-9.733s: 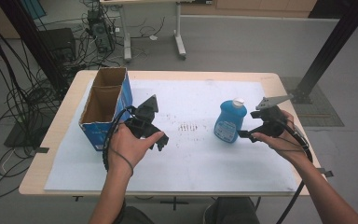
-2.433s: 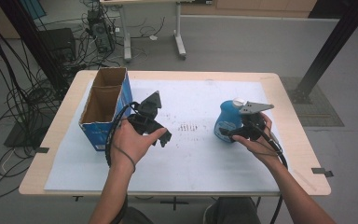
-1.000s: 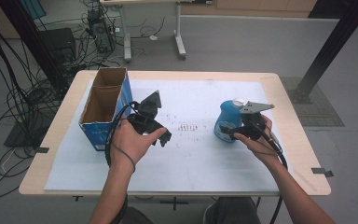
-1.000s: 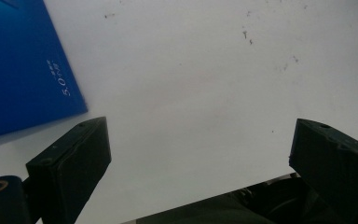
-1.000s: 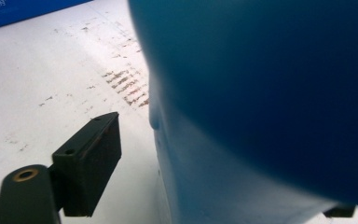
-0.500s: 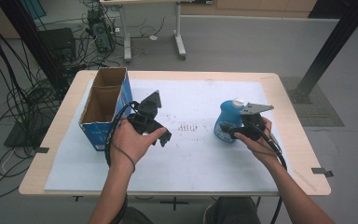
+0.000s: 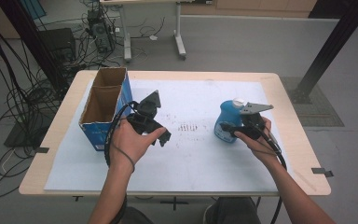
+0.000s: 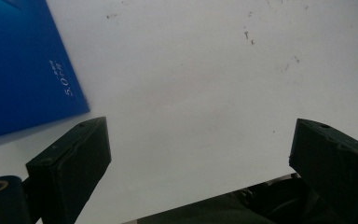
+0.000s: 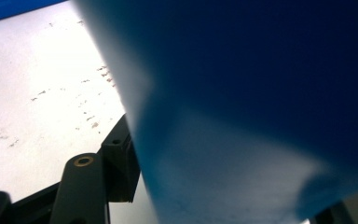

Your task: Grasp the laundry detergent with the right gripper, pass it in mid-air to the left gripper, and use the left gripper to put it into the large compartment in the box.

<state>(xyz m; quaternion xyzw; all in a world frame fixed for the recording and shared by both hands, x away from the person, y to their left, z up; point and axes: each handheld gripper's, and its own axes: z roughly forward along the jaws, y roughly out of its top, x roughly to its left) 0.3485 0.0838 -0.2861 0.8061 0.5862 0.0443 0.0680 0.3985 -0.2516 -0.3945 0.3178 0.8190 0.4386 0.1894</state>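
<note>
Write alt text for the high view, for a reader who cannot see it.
A person's right gripper has just been closing its jaws around a blue bottle with a white cap, standing on a white-covered table. The left gripper hangs open over the table beside an open blue cardboard box at the left.

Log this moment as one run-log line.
right gripper: closing on blue bottle | left gripper: open, idle beside cardboard box | bottle upright on table

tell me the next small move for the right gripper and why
Probably lift the blue bottle straight up. The right gripper has just been closing, its jaws sit on the bottle's sides, and the bottle still stands on the white mat. The open box waits beside the open left gripper.
</note>
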